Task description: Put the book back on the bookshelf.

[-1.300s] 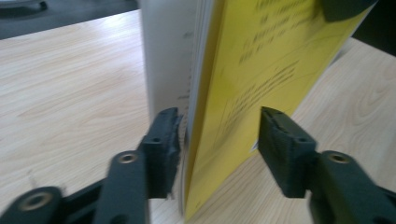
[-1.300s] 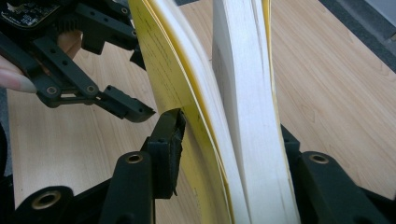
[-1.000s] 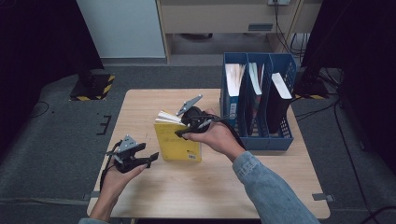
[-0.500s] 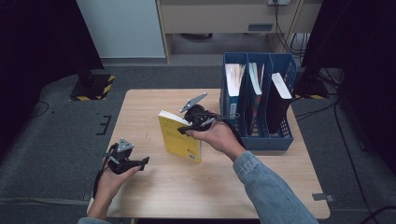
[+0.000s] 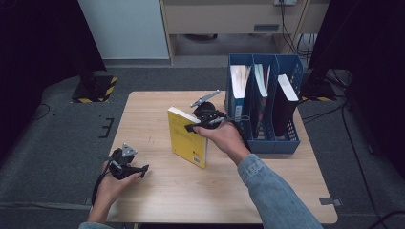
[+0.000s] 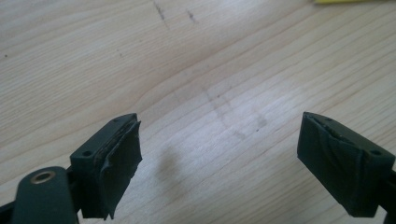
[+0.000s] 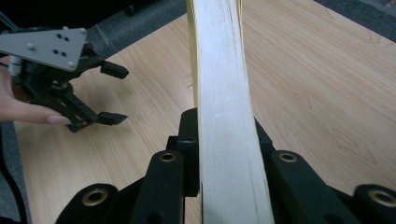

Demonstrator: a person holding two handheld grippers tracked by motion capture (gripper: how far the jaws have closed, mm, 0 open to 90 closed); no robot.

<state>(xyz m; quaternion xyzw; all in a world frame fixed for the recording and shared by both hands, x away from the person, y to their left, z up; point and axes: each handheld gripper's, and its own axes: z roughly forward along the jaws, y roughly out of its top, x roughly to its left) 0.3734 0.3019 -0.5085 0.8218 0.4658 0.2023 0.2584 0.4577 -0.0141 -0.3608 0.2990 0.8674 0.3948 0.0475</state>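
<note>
My right gripper (image 5: pixel 194 127) is shut on a yellow book (image 5: pixel 187 139), pinching its top edge and holding it upright on the wooden table (image 5: pixel 215 195), tilted a little. In the right gripper view the book's pale page edge (image 7: pixel 223 93) runs up between the jaws of my right gripper (image 7: pixel 224 154). My left gripper (image 5: pixel 141 168) lies low at the table's front left, apart from the book. Its jaws have just been opening and stand wide over bare wood with nothing between them (image 6: pixel 219 158). It also shows at the left of the right gripper view (image 7: pixel 113 94).
Blue file holders (image 5: pixel 263 143) stand at the table's right, just behind my right hand, with books and papers upright in them. A sliver of the yellow book (image 6: pixel 348 1) shows at the top of the left gripper view. Dark floor surrounds the table.
The left hand has moved back toward the table's front left corner and sunk lower, its jaws wider. The right gripper has stood the book more upright and shifted it slightly right.
</note>
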